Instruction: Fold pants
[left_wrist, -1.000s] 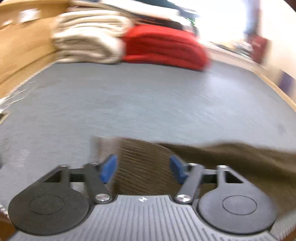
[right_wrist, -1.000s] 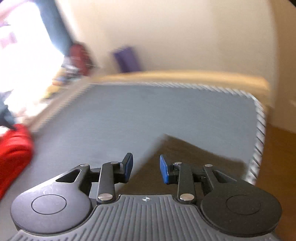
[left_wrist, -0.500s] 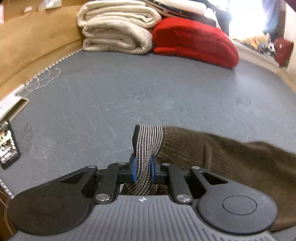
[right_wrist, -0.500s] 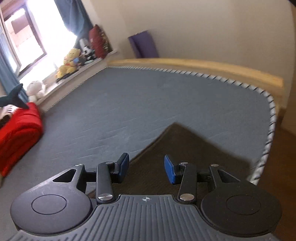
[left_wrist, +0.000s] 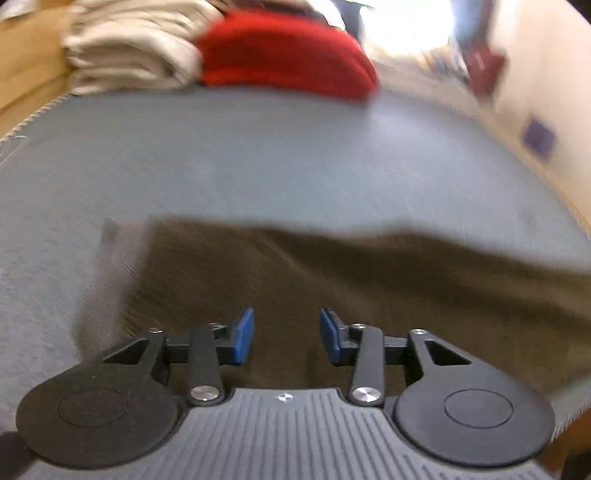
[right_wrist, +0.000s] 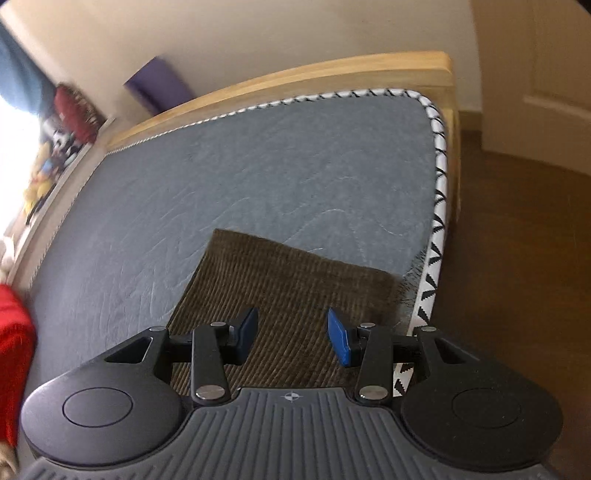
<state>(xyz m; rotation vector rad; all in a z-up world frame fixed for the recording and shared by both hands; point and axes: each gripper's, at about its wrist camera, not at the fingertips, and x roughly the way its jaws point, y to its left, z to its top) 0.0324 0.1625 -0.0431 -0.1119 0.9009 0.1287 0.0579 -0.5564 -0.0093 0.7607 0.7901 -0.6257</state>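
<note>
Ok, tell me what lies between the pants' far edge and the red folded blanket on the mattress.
Nothing: in the left wrist view only bare grey mattress stretches from the brown pants to the red blanket. That view is blurred, so small items could escape notice.

Both wrist views close, angled down; share pants (left_wrist: 369, 280).

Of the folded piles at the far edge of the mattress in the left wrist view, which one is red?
The red pile, right of the cream pile and touching it. The cream one sits nearer the wooden frame.

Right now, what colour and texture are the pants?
Dark olive-brown, fine ribbed corduroy: the pants show sharpest in the right wrist view.
</note>
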